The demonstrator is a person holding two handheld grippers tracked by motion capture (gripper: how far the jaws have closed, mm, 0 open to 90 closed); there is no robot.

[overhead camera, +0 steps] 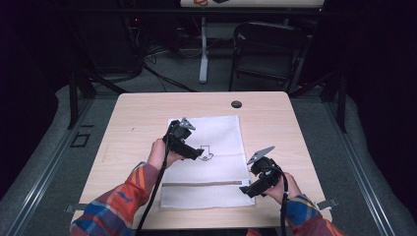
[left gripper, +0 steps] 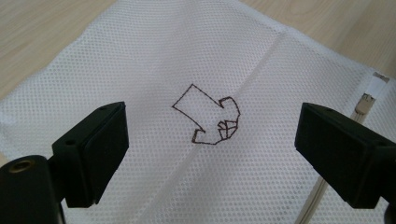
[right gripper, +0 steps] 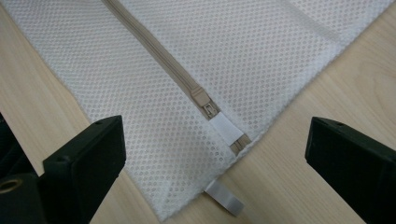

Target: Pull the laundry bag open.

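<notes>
Mesh bag [overhead camera: 206,147] (zipper [right gripper: 187,84]) on table [overhead camera: 275,123]; chair [overhead camera: 265,49] behind.

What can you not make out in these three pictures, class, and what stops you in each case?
1. What is inside the mesh bag: it lies flat and the weave hides it in every view.
2. The zip in the right gripper view: its far end is cut off by the top edge.
3. The small dark disc on the table, high view: too small to identify.
</notes>
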